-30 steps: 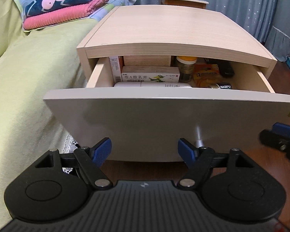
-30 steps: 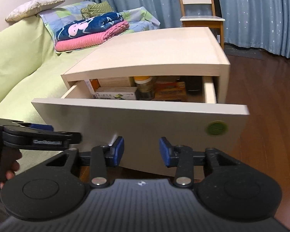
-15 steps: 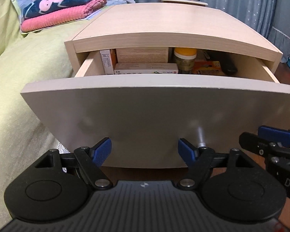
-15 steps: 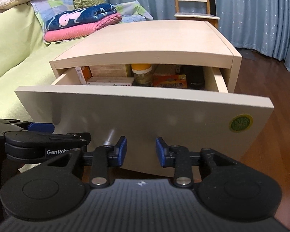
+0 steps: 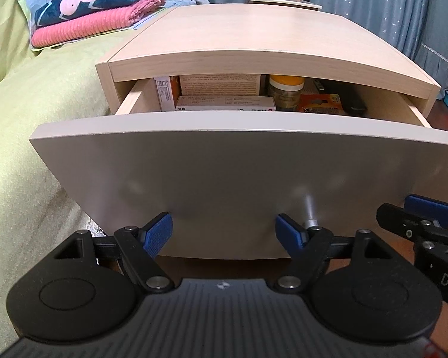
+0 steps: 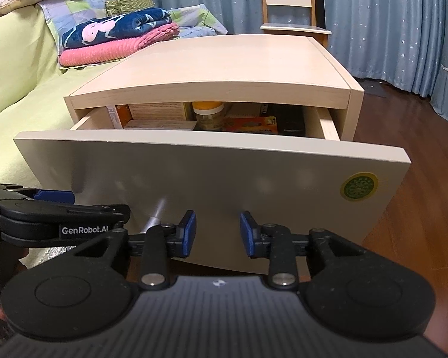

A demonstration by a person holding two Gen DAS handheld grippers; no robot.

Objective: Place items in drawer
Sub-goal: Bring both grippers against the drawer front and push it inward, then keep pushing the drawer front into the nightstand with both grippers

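Note:
The pale wooden nightstand (image 5: 254, 35) has its drawer pulled partly out. The drawer's front panel (image 5: 239, 179) (image 6: 224, 173) fills the middle of both views. Inside I see medicine boxes (image 5: 224, 103), a yellow-lidded jar (image 5: 285, 89), an orange packet (image 5: 319, 101) and a dark object (image 5: 354, 101). My left gripper (image 5: 224, 234) is open and empty, low against the panel, with the metal knob (image 5: 310, 219) by its right finger. My right gripper (image 6: 218, 234) is open with a narrower gap, empty, just right of the knob (image 6: 153, 219).
A bed with a green cover (image 5: 30, 119) runs along the left, touching the nightstand, with folded blankets (image 5: 95, 15) on it. Behind stand a chair (image 6: 289, 6) and blue curtains (image 6: 388, 15). Wooden floor (image 6: 418, 208) lies to the right. A round sticker (image 6: 358, 186) marks the panel.
Both grippers have dropped lower and come closer to the drawer front, so less of the drawer's inside shows. The right gripper's gap has narrowed slightly.

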